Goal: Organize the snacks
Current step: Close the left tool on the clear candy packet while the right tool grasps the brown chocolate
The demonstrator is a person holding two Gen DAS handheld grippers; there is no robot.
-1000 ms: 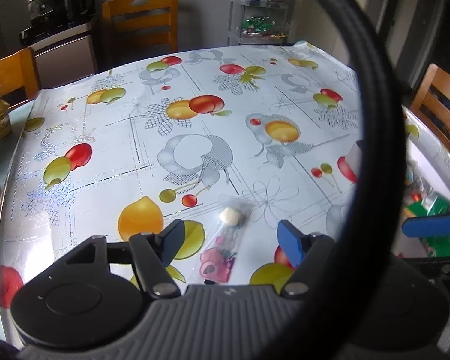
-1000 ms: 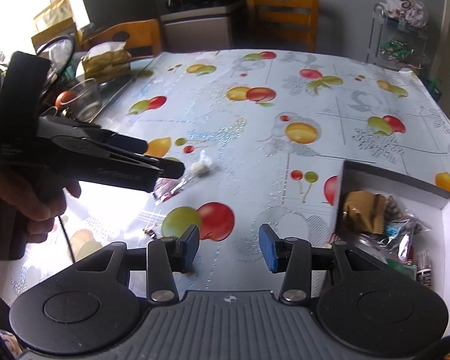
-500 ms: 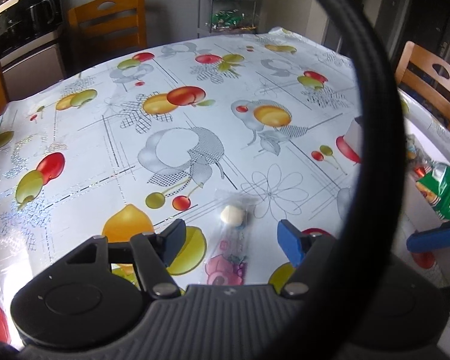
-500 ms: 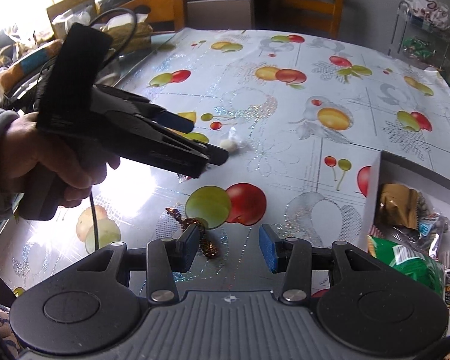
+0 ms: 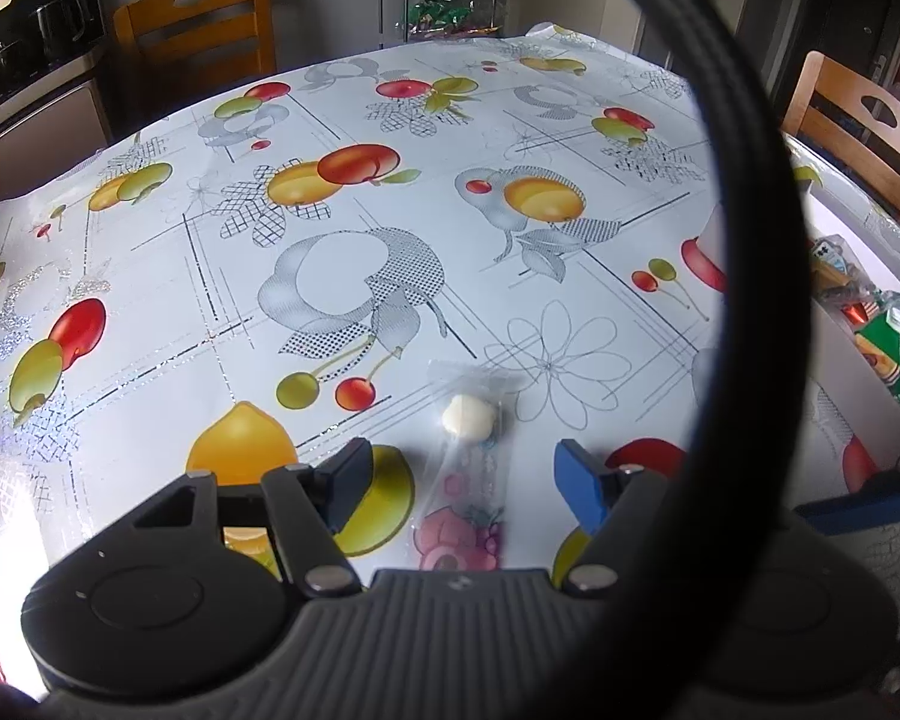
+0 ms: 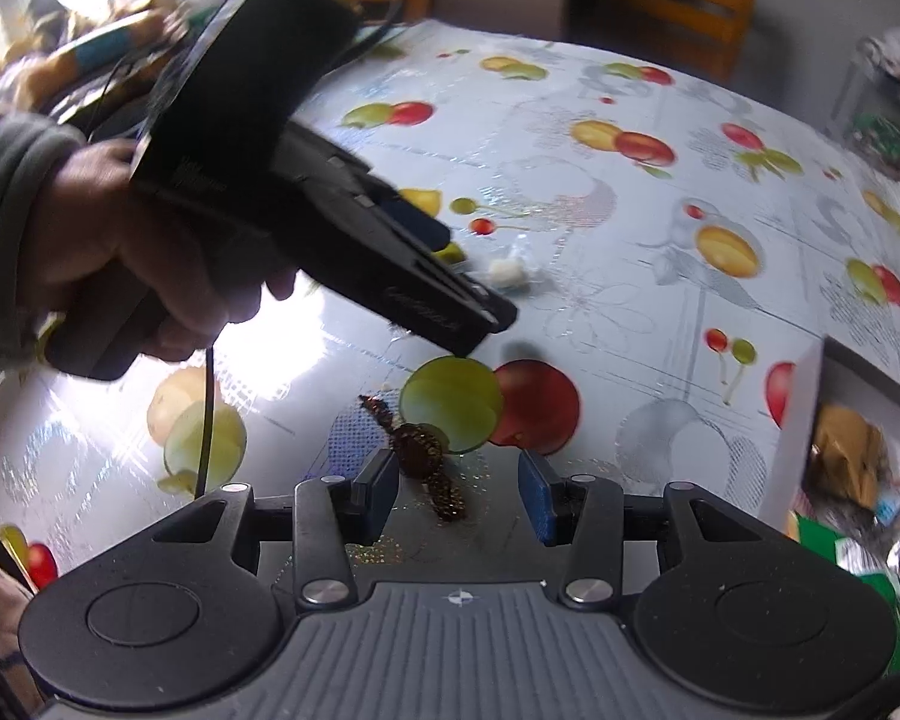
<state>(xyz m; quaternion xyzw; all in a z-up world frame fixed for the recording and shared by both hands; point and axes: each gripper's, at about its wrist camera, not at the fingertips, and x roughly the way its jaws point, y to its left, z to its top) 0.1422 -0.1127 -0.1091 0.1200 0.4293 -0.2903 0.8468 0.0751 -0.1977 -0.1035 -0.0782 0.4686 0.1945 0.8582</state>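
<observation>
Glossy, fruit-printed plastic cloth over the surface (image 5: 390,192), with glittery silver lines and bright glare. Clear, crinkled plastic wrapper (image 5: 471,450) around a matt white sweet. Shiny brown foil on a twisted candy (image 6: 420,450). Matt black ribbed plastic on the left tongs (image 5: 459,477) and right tongs (image 6: 459,492), blue pads, small metal pins. Smooth white cardboard box (image 6: 798,420). Varnished wooden chair (image 5: 198,24).

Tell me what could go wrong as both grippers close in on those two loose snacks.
The clear packet lies flat and slippery between the open left gripper; the fingers may slide over it or crush the white candy. The brown wrapped candy sits nearer one finger of the open right gripper, so closing could nudge it away. The two grippers work close together and might bump.
</observation>
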